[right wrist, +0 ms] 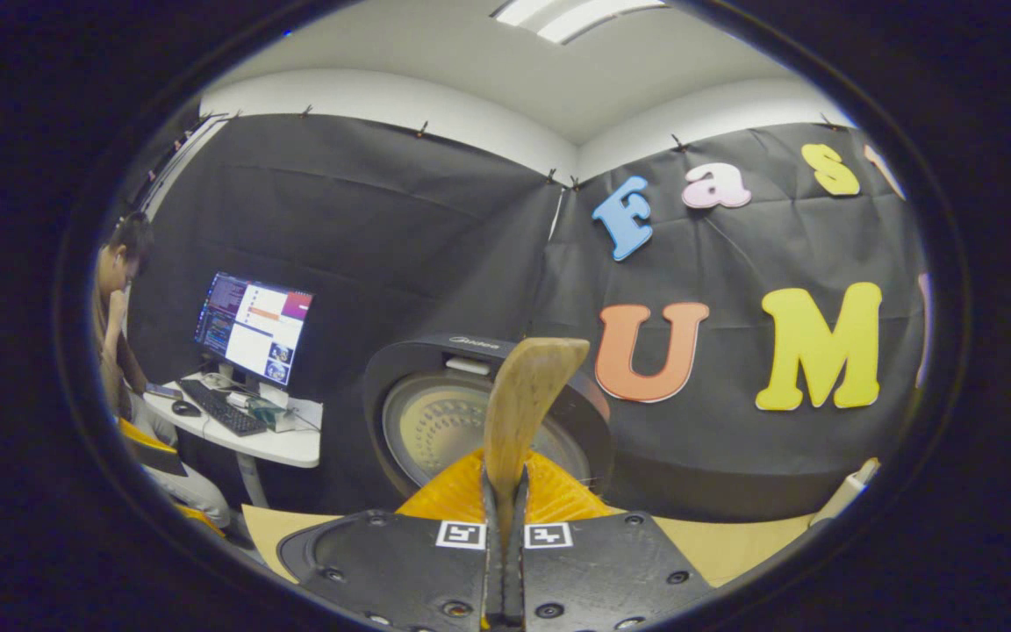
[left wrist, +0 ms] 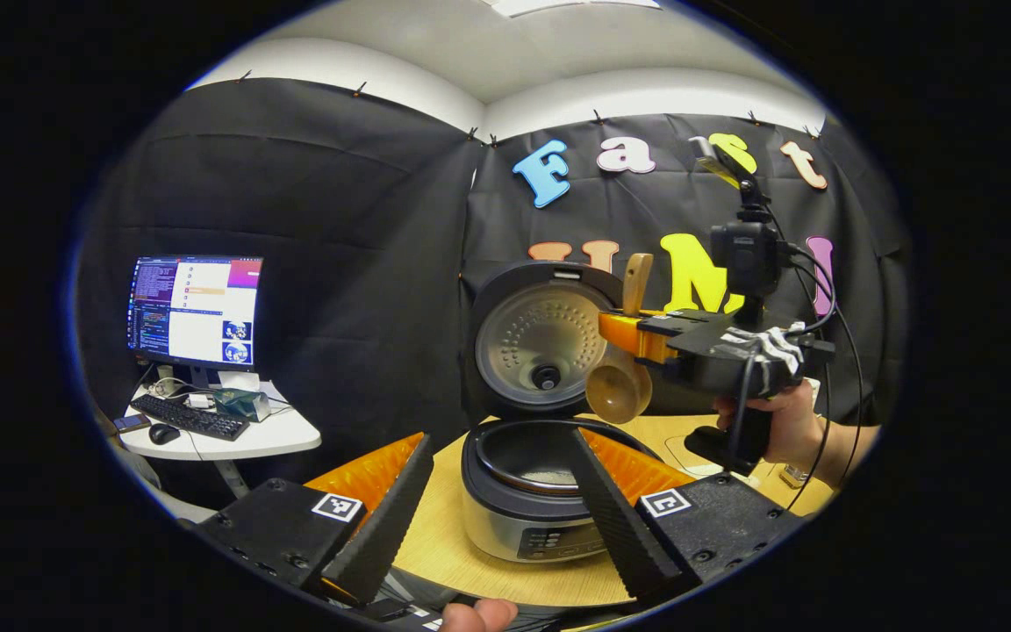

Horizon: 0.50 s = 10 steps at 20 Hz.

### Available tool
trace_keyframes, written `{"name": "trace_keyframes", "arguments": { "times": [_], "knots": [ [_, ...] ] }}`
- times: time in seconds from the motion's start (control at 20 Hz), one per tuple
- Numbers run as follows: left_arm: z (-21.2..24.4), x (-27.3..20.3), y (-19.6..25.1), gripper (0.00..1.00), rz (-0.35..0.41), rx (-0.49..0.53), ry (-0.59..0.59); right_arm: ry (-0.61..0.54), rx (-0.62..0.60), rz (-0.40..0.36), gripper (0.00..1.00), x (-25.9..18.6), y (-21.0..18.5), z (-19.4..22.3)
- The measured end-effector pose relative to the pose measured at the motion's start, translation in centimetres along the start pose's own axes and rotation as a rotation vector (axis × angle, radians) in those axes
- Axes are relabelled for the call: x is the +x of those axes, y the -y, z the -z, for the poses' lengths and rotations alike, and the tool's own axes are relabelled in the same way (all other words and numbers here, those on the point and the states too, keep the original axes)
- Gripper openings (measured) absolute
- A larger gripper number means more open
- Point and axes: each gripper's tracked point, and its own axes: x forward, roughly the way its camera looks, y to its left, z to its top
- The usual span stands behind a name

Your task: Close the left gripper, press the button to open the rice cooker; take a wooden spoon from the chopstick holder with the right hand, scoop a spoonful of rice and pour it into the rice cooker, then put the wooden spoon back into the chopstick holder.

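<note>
The right claw point(right wrist: 505, 491) is clenched on the spoon point(right wrist: 523, 395), handle standing up between its fingers; in the left gripper view that claw point(left wrist: 637, 338) holds the spoon point(left wrist: 620, 386) with its bowl hanging down, just above and right of the open cooker point(left wrist: 532, 491), whose lid point(left wrist: 541, 338) stands up at the far side. The left claw point(left wrist: 497, 509) is released, fingers spread near the pot on the desk point(left wrist: 646, 430). The pour seems done or nearly so; next the spoon must travel back to the holder.
</note>
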Motion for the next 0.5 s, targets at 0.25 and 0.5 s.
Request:
{"name": "trace_keyframes", "arguments": {
  "times": [0.25, 0.5],
  "knots": [
    [-0.1, 0.0, 1.7, 0.99, 0.034, -0.003, 0.004, 0.011, 0.26, 0.07, 0.01, -5.4, 5.4, -1.5],
    [-0.1, 0.0, 4.7, 0.99, 0.095, -0.009, 0.005, -0.04, 0.42, 0.331, 0.01, -12.1, 17.3, 0.5]
  ]
}}
